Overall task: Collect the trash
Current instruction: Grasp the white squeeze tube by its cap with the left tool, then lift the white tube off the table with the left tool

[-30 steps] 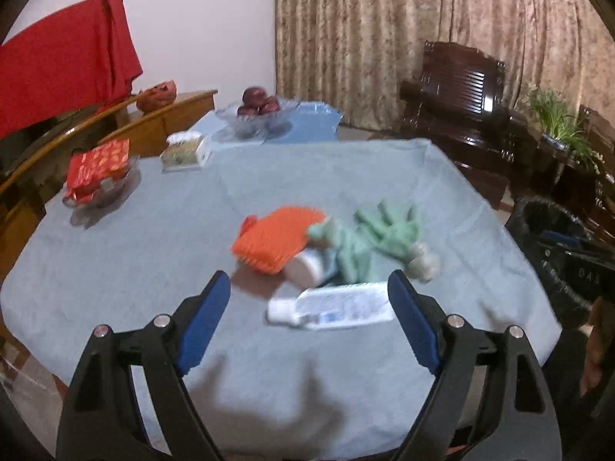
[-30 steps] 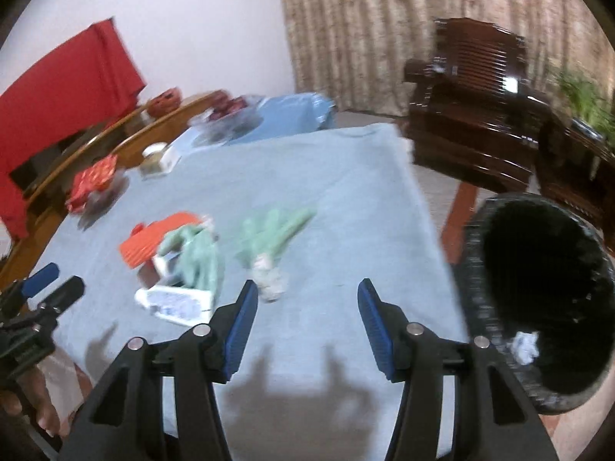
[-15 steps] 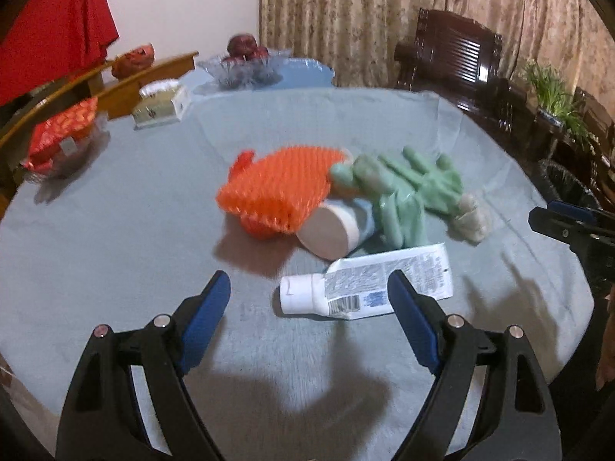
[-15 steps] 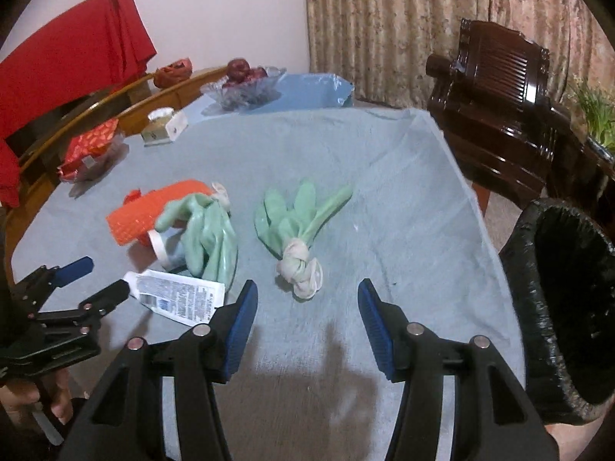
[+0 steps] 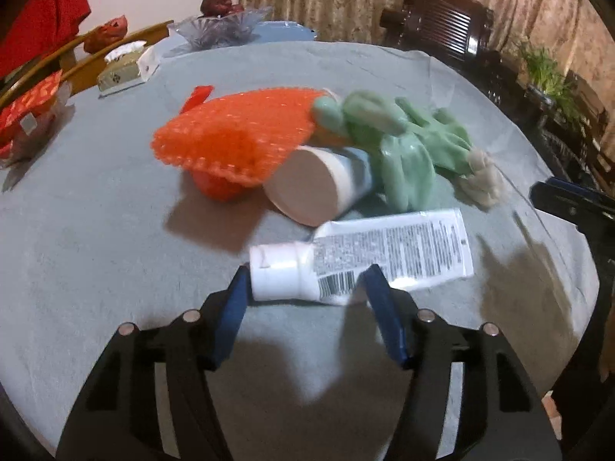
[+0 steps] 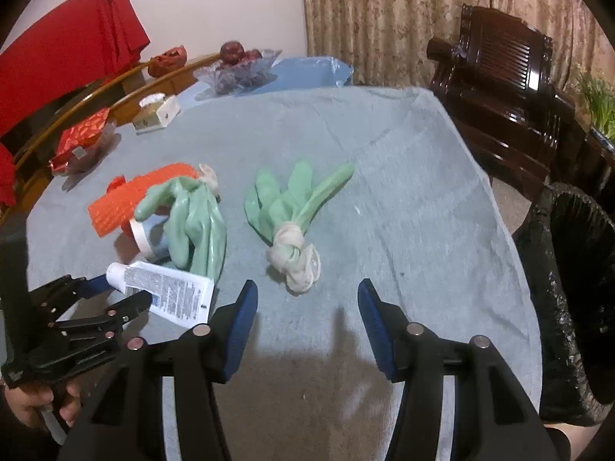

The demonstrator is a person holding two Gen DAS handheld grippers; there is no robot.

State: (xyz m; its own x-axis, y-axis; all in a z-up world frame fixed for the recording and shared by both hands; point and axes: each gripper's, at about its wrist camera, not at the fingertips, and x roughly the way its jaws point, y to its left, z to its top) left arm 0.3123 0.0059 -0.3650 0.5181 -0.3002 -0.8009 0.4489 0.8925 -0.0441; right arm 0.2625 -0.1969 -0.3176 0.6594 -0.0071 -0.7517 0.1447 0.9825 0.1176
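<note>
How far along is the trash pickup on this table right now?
Early, it seems. The black bin stands beside the table; its contents cannot be seen. In hand: the left tongs are closing around the capped end of the white tube, which lies on the cloth. The right tongs hover open and empty near the knotted green glove. Left: the other green glove, the orange mesh and the white cup.

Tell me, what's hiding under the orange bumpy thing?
A white-capped tube pokes out from under the orange bumpy thing, with a green glove draped over its other end. Whatever else lies beneath stays covered.
</note>
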